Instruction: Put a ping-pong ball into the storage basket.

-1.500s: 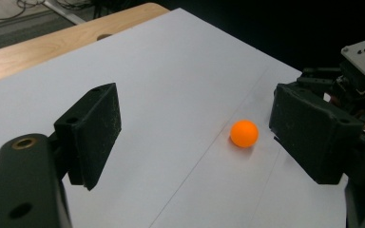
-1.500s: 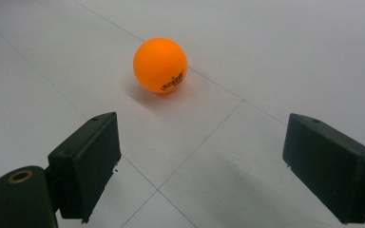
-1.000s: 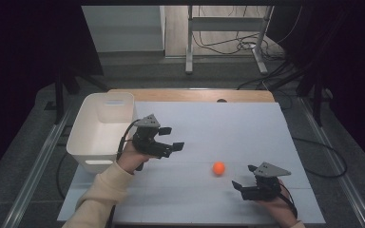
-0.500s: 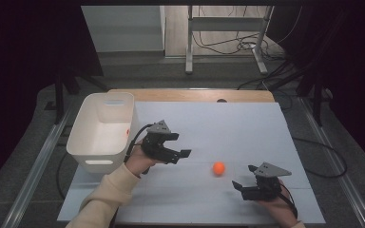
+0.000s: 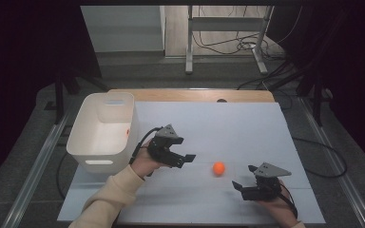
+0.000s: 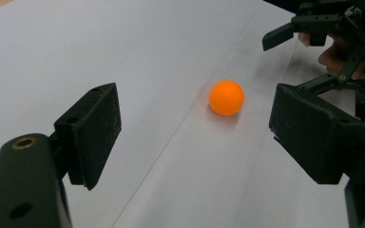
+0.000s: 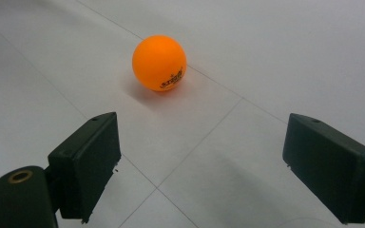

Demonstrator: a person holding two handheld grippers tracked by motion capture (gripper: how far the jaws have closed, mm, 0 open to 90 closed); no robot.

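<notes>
Evidently nothing is grasped yet: the orange ping-pong ball [image 5: 218, 168] lies loose on the white worktop [image 5: 228, 123] between both grippers. Left gripper [image 5: 186, 159] and right gripper [image 5: 244, 177] have fingers spread, empty. Grasping and, presumably, dropping it into the white bin [image 5: 83, 142] remain.

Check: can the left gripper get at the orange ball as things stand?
Probably yes. The left gripper has its jaws open and aimed at the ball, with bare white table between them. The right gripper sits beyond the ball, not across the path.
</notes>
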